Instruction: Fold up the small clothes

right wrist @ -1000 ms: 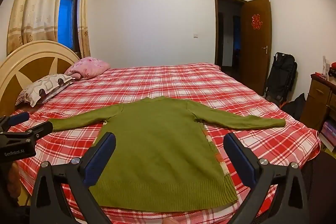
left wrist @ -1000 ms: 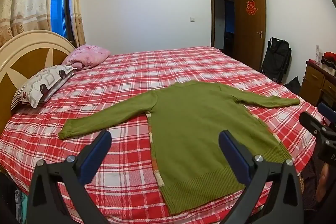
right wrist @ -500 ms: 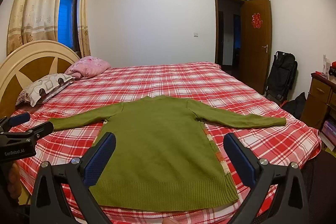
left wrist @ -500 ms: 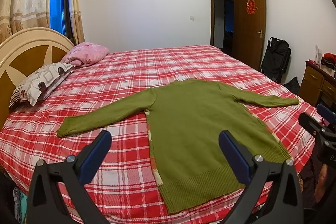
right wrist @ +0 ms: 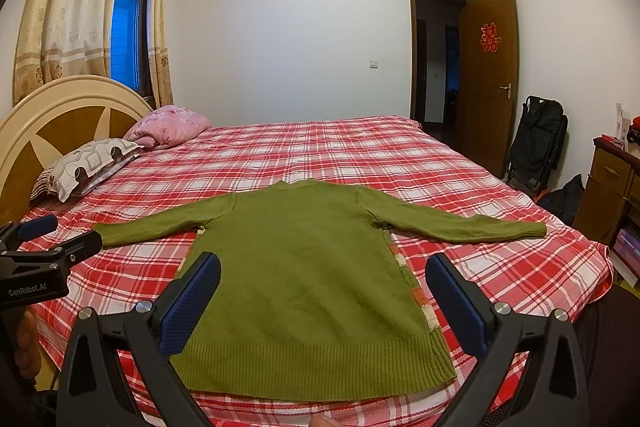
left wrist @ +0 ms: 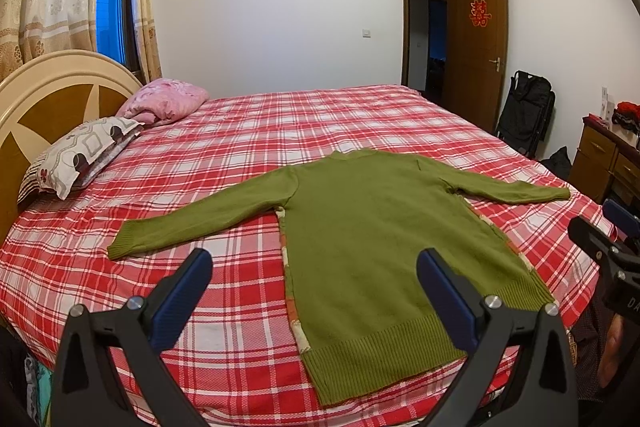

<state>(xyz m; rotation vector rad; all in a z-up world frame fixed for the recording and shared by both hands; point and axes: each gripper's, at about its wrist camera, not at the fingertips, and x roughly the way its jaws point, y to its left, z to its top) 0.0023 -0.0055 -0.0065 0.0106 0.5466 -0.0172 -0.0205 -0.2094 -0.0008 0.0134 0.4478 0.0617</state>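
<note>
A green knitted sweater (left wrist: 372, 247) (right wrist: 308, 267) lies flat on the bed, back up, both sleeves spread out sideways and its ribbed hem toward me. A patterned orange and cream layer peeks out along its side seams. My left gripper (left wrist: 314, 275) hangs open above the near edge of the bed, over the sweater's left side, holding nothing. My right gripper (right wrist: 322, 279) is open too, over the lower half of the sweater, apart from the cloth. Each gripper shows at the edge of the other's view.
The red plaid bed cover (left wrist: 224, 163) spreads wide around the sweater. A patterned pillow (left wrist: 80, 151) and a pink bundle (left wrist: 164, 101) lie by the headboard (left wrist: 44, 95). A wooden dresser (right wrist: 612, 183), a black folded stroller (right wrist: 536, 139) and an open door (right wrist: 488, 75) stand at right.
The left gripper has shifted a little, so the sweater sits slightly lower and further left in its view. The right view is almost unchanged. Both grippers stay open.
</note>
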